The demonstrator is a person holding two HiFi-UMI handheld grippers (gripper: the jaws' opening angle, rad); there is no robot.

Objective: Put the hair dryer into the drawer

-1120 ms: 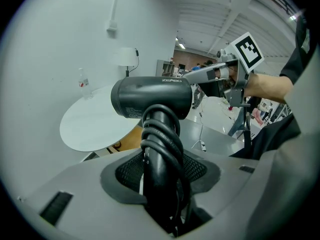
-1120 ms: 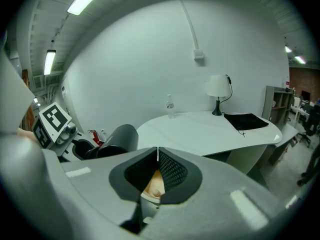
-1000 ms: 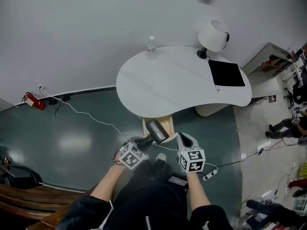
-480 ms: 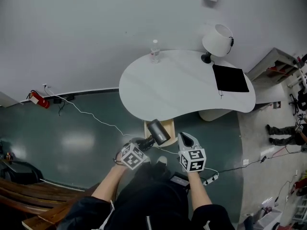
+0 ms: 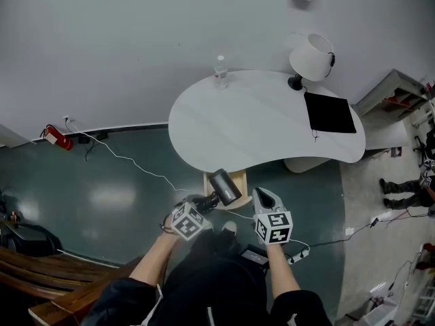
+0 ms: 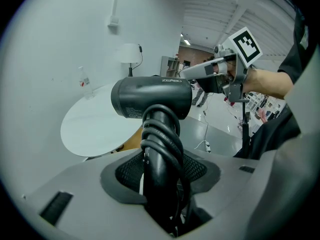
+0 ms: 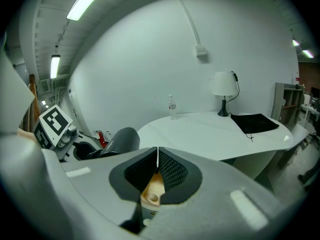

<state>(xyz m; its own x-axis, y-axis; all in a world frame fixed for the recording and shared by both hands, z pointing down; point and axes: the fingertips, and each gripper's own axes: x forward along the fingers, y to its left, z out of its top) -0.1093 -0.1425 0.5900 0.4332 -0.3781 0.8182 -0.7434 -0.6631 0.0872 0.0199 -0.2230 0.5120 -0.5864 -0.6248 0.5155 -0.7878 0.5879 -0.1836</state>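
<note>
A black hair dryer (image 5: pixel 223 186) hangs in the air just in front of the white table's near edge. My left gripper (image 5: pixel 206 202) is shut on its handle, which has the cord wound round it (image 6: pixel 160 139); the barrel (image 6: pixel 150 96) points sideways. Under the dryer a light wooden drawer unit (image 5: pixel 235 180) sticks out below the tabletop, mostly hidden. My right gripper (image 5: pixel 262 198) floats just right of the dryer, shut and holding nothing. In the right gripper view the shut right gripper (image 7: pixel 157 159) shows wood (image 7: pixel 152 188) below it, with the dryer (image 7: pixel 120 140) at left.
The white kidney-shaped table (image 5: pixel 258 121) carries a water bottle (image 5: pixel 219 71), a white lamp (image 5: pixel 310 56) and a black pad (image 5: pixel 329 112). A power strip (image 5: pixel 299 248) and cables lie on the green floor. There is a fire extinguisher (image 5: pixel 54 138) by the wall and a wooden bench (image 5: pixel 41 287) at lower left.
Both grippers and the hair dryer keep the same pose. Only the head view has drifted slightly, showing the table a little lower and to the right.
</note>
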